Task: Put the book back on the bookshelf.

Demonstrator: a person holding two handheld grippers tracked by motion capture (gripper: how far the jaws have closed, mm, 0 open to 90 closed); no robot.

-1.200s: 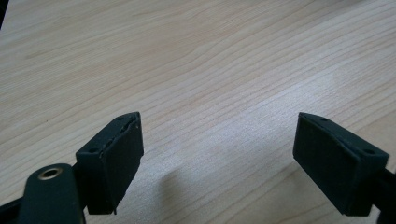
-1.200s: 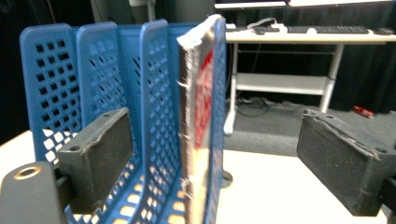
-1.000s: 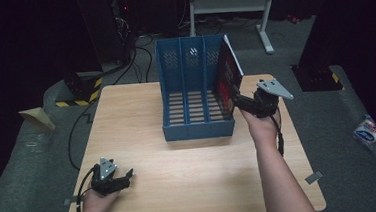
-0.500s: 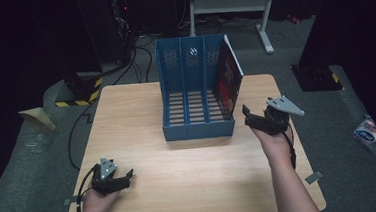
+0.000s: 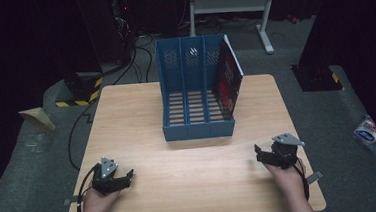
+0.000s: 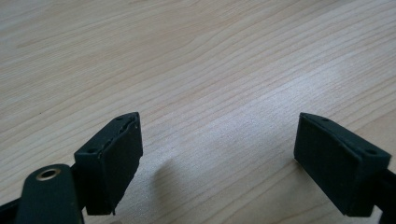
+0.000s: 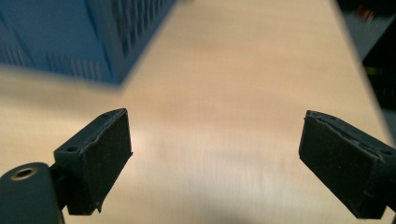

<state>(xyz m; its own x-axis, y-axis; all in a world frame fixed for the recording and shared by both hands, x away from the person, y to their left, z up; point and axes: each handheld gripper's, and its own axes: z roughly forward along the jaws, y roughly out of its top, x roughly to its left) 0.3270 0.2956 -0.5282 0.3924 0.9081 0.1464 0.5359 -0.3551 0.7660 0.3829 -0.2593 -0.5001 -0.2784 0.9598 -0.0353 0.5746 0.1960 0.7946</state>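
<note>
A blue three-slot file holder (image 5: 195, 93) stands at the middle back of the wooden table (image 5: 142, 124). A dark red book (image 5: 227, 80) stands upright in its right slot. My left gripper (image 5: 126, 179) rests low near the front left edge, open, with bare wood between its jaws in the left gripper view (image 6: 217, 154). My right gripper (image 5: 259, 153) sits near the front right edge, open and empty. In the right gripper view (image 7: 215, 158) the holder's blue corner (image 7: 93, 37) lies ahead to the left.
Black cables (image 5: 123, 65) trail over the grey floor behind the table. A yellow-black striped block (image 5: 82, 91) lies at the back left, a metal stand (image 5: 229, 5) behind the holder, and a white packet (image 5: 368, 131) on the floor at right.
My right gripper has drawn back from the book at the holder's right slot to the front right of the table, leaving the book in the slot. The left gripper has stayed put.
</note>
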